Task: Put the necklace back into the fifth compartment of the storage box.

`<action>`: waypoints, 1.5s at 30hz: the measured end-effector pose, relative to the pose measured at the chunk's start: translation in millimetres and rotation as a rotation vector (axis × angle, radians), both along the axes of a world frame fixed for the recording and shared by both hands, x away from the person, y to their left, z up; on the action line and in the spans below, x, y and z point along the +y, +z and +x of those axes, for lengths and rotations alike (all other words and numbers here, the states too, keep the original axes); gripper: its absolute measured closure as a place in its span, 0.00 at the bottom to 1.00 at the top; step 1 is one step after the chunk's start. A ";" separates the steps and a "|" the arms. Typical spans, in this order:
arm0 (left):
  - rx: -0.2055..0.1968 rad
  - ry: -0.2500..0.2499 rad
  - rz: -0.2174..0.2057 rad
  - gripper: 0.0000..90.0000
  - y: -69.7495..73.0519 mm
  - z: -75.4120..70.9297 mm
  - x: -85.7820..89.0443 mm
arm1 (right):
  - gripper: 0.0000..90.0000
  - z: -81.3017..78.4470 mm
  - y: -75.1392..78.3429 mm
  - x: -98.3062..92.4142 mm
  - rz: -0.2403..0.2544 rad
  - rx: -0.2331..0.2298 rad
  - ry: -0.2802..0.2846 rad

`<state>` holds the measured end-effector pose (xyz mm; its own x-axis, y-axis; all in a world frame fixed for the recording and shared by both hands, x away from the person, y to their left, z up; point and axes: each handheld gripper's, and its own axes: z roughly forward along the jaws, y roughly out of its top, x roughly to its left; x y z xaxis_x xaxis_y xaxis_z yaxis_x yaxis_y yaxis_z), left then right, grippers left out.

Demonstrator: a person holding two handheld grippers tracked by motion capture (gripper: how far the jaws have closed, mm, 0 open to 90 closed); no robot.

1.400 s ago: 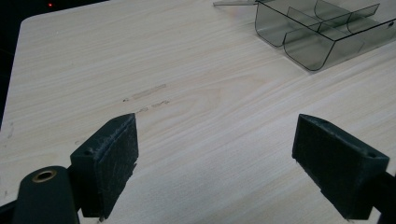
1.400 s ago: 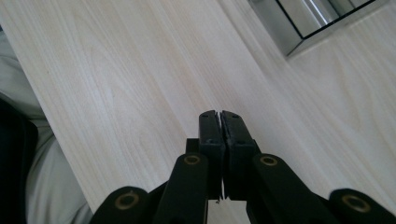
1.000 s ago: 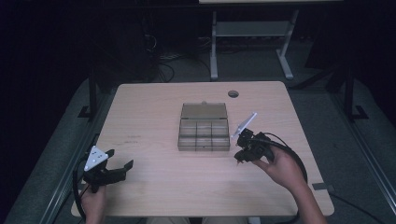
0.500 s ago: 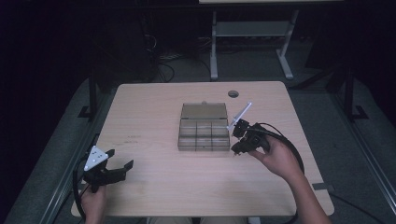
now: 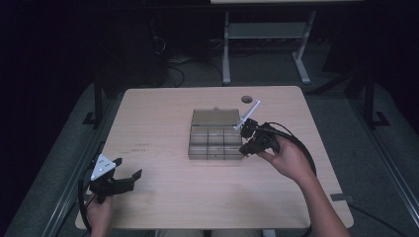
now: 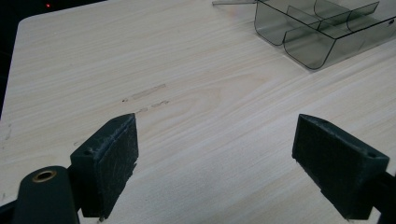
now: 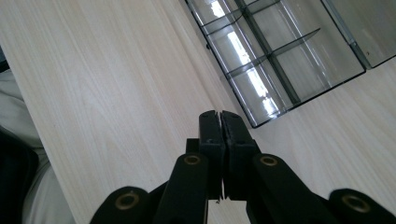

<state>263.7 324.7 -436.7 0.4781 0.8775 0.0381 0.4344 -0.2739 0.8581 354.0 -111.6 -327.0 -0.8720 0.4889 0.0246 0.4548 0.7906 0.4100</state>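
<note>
So the counter is a light wood top with rounded corners, and most of it is bare. There's loads of open surface on the left half and along the near edge. A small round hole sits near the far edge, right of centre.

The one thing on it is a smoky clear organizer box, roughly mid-counter and a bit toward the right. Its lid is flipped open and lies flat on the far side, so box plus lid runs long from near to far, with the compartments on the near half. In the right gripper view the divided cells all look empty.

The right gripper is right up at the near right corner of the box, just beside the wall; can't tell if it's actually touching. Its jaws are pressed together with nothing between them, as the right gripper view shows clearly. The right hand holds it from the right side.

The left gripper is way off near the front left corner of the counter, well apart from the box. Its jaws are spread wide over bare wood, pointing toward the box, which shows at the top right in the left gripper view.
</note>
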 end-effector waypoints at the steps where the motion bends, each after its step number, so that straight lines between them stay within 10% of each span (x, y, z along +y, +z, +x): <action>1: -0.002 0.000 0.000 0.16 0.1 -0.2 -0.1 | 0.98 1.5 0.6 1.4 -0.004 -0.004 0.004; 21: -0.027 -0.020 0.016 0.16 1.1 -2.0 -0.4 | 0.98 24.7 12.7 36.4 -0.010 -0.025 0.036; 45: -0.031 -0.019 -0.001 0.16 1.6 -1.8 0.9 | 0.98 60.0 -17.1 76.3 -0.038 0.030 0.042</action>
